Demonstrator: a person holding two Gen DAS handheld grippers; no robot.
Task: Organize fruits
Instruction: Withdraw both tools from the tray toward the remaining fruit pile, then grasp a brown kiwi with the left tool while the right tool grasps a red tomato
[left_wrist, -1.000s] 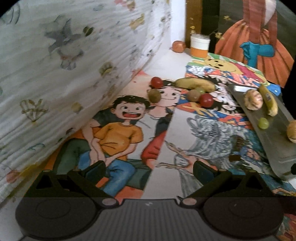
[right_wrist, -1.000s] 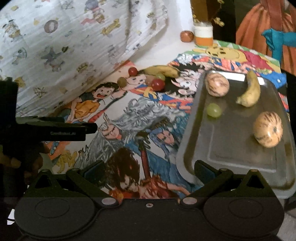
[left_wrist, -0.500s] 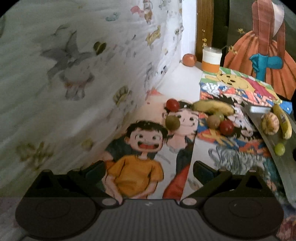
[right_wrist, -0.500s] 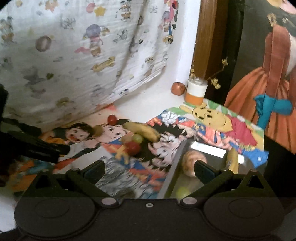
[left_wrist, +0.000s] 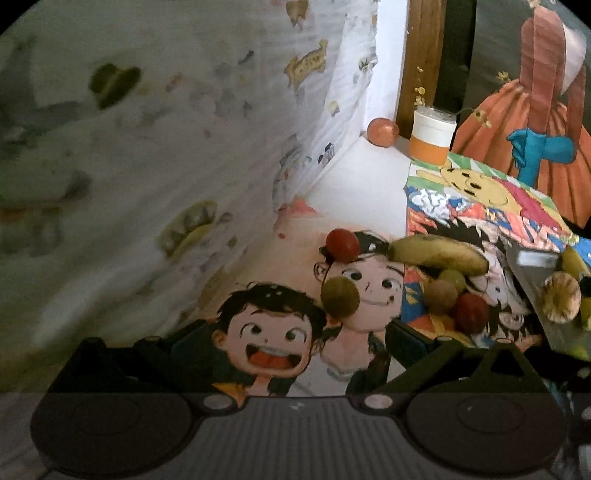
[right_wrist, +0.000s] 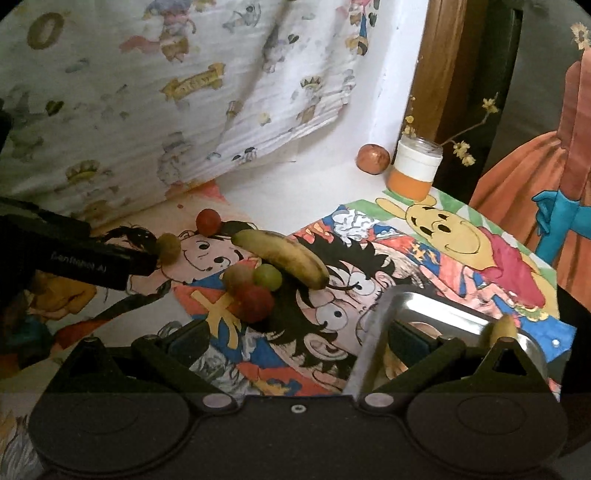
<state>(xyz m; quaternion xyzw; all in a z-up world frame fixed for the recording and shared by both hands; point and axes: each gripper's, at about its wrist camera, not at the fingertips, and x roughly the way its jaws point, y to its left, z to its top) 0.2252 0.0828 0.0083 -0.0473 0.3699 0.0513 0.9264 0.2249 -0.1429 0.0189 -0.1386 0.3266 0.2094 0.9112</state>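
Fruit loose on the cartoon-covered desk (right_wrist: 369, 258), both grippers empty.

Left gripper (left_wrist: 295, 336) and right gripper (right_wrist: 299, 336): jaws wide apart, holding nothing. Olive-green fruit (left_wrist: 340, 297) just ahead of left gripper; banana (right_wrist: 282, 262) among small round fruits; metal tray (right_wrist: 373, 332) rightward.

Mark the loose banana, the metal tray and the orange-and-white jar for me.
banana (right_wrist: 282, 258), right wrist view, middle of its peel.
metal tray (right_wrist: 373, 332), right wrist view, left rim.
orange-and-white jar (right_wrist: 415, 168), right wrist view, white band on its side.
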